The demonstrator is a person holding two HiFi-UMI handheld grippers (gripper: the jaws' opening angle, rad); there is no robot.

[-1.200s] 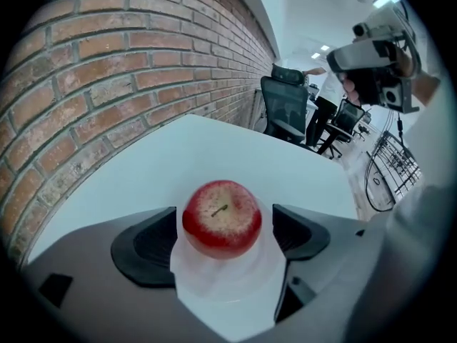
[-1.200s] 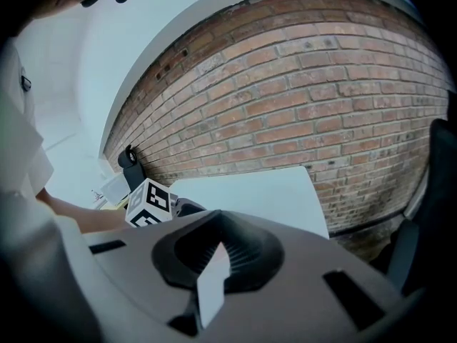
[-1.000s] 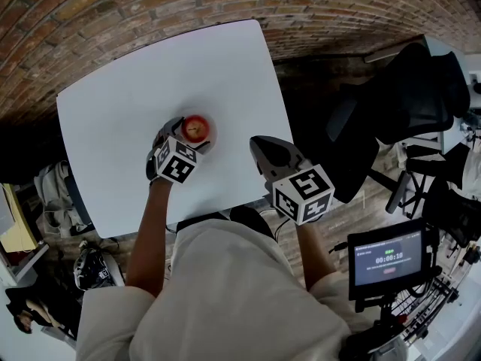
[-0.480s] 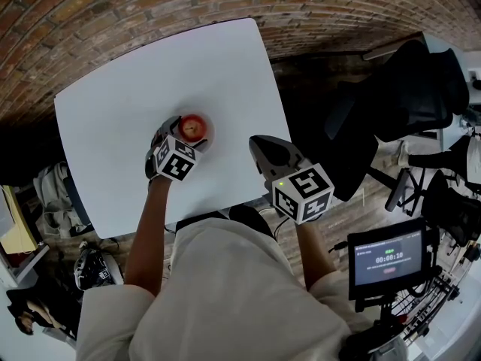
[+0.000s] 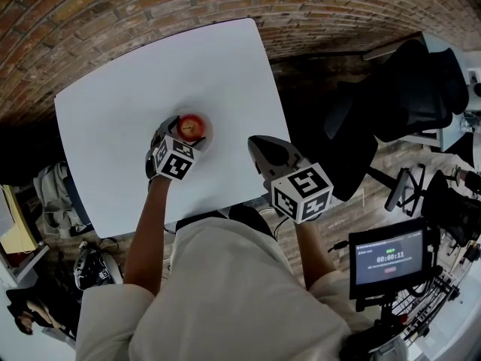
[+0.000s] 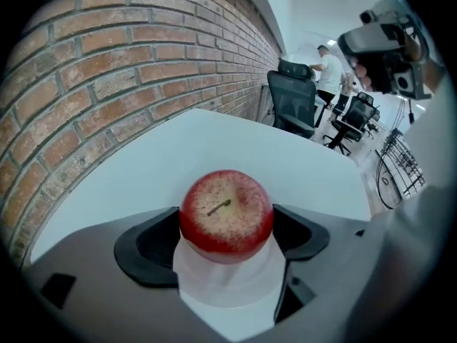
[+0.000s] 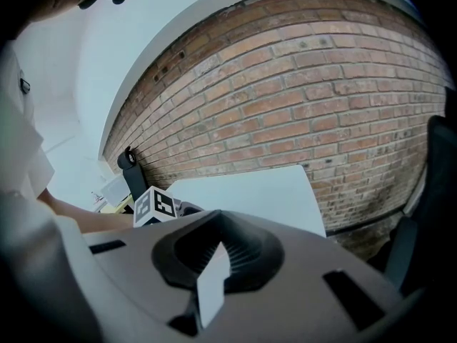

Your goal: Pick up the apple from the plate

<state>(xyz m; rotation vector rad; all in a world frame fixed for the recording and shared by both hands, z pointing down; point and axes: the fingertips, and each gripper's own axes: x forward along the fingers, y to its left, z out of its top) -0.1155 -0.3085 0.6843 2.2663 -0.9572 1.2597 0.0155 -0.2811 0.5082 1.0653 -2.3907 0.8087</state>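
Red apple, clamped in the left tool over the plate, now wants a straight lift; the right tool idles, jaws together.

A: What's on the white table?
B: A red apple, a pale plate beneath it, the left gripper at its near side. The right gripper hovers over the table's right edge, well apart. Brickwork lies beyond.
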